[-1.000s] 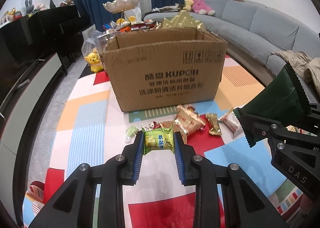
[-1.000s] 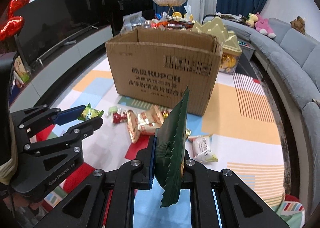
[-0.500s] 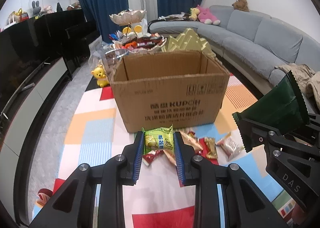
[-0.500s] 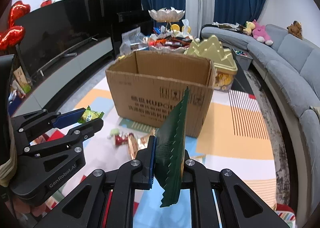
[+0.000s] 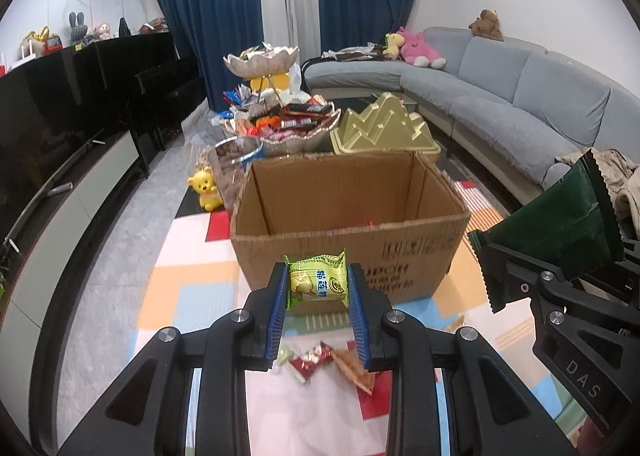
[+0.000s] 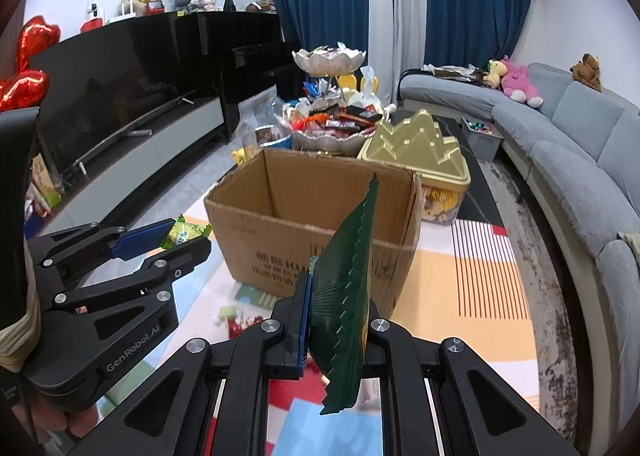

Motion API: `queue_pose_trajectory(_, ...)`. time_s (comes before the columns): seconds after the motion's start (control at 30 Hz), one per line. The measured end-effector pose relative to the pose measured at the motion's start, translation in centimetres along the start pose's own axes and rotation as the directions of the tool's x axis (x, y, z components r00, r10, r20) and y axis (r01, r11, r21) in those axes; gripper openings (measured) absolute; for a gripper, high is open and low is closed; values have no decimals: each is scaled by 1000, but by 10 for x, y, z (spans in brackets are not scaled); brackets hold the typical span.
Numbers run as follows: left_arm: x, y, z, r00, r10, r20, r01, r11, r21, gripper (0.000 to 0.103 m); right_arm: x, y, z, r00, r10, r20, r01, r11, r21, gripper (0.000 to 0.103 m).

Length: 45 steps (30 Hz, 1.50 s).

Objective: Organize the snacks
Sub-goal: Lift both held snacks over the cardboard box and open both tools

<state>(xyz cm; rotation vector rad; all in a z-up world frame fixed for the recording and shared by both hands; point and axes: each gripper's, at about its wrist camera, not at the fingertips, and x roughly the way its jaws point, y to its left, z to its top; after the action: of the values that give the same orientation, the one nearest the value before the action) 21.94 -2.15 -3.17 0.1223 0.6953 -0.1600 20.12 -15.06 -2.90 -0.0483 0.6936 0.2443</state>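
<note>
Cardboard box [image 5: 348, 232]: nearer and lower in both views than a second ago, open top showing.
Left gripper [image 5: 318, 290]: pinching green snack [image 5: 317, 284], short of rim.
Right gripper [image 6: 338, 320]: clamping dark green packet [image 6: 348, 288].
Judgement: drop-in next.
</note>
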Motion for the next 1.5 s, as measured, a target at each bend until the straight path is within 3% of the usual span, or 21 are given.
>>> queue_pose_trajectory(0.43,26,12,55,999,-3,45,3,1000,-13,30,17,-8,60,997,-20,71,22,1000,-19,14)
queue_pose_trajectory(0.77,64,27,87,999,7,37,-6,999,-42,30,56,-16,96,998,-19,55,18,1000,6,14)
queue_pose_trajectory(1.17,115,41,83,1000,14,-28,-17,997,-78,31,108,-17,101,1000,-11,-23,11,1000,-7,14)
queue_pose_trajectory(1.27,123,43,80,999,14,-48,-18,997,-78,34,115,-16,101,999,-17,-37,16,1000,-15,14)
queue_pose_trajectory(1.37,127,45,78,999,15,-51,-19,997,-77,45,117,-17,102,999,-26,-35,25,999,-27,15)
queue_pose_trajectory(1.43,125,48,77,999,14,-46,-18,995,-95,60,115,-16,103,999,-38,-30,37,999,-36,29)
queue_pose_trajectory(1.47,124,50,77,999,16,-43,-20,995,-103,62,113,-16,104,999,-50,-22,49,998,-36,48)
queue_pose_trajectory(1.5,123,52,77,999,23,-42,-28,993,-111,64,111,-17,104,998,-63,-10,63,997,-35,62)
